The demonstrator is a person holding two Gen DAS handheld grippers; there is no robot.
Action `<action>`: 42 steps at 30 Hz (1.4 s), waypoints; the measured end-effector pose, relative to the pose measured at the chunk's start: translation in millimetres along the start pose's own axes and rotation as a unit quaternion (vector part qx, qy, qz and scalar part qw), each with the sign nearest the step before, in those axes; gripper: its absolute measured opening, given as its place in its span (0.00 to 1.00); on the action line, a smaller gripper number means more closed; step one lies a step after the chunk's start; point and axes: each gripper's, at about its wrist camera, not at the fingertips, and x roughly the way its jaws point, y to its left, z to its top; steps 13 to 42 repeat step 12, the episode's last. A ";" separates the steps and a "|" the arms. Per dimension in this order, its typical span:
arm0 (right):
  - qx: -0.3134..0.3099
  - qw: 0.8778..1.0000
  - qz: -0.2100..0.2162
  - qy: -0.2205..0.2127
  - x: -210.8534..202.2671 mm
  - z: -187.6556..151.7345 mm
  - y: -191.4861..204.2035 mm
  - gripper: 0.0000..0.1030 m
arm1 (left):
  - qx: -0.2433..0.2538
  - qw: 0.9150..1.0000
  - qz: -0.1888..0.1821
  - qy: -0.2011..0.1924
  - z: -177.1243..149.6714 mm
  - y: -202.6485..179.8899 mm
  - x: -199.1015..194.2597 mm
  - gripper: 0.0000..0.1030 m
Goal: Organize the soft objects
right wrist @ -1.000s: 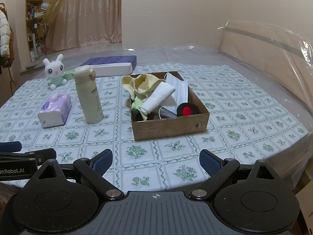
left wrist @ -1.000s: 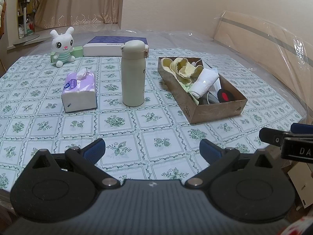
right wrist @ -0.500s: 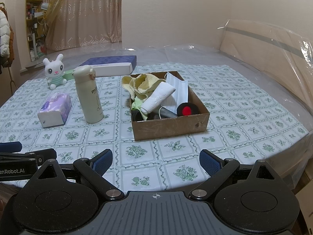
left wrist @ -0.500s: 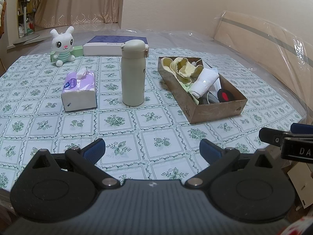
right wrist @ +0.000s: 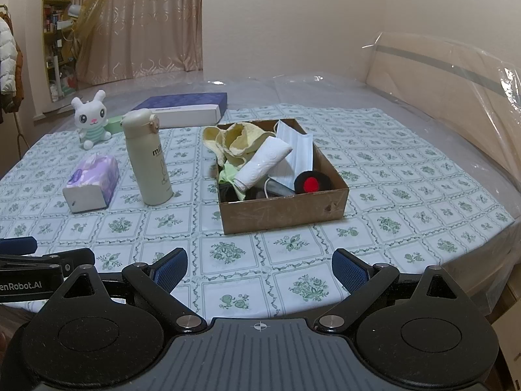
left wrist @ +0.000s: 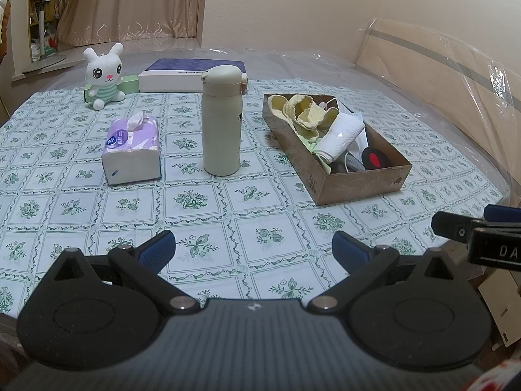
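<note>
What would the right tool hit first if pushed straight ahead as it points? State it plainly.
Probably the near wall of the cardboard box. The open right tool points over bare tablecloth towards it, with nothing between; its height relative to the box is unclear.

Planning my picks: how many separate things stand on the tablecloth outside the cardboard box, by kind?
Plush rabbit: 1
Tissue pack: 1
Thermos bottle: 1
Flat boxes: 2, blue-lidded and small green
Total: 5
</note>
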 end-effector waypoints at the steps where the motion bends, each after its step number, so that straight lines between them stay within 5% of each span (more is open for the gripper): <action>1: 0.000 1.000 0.000 0.000 -0.2 0.3 0.2 0.92 | 0.000 1.000 0.000 0.000 0.0 0.0 -0.2 0.99; 42: 0.001 1.000 0.000 0.000 -0.1 0.0 1.0 0.92 | 0.001 1.000 -0.001 -0.008 -1.5 0.1 -0.6 0.99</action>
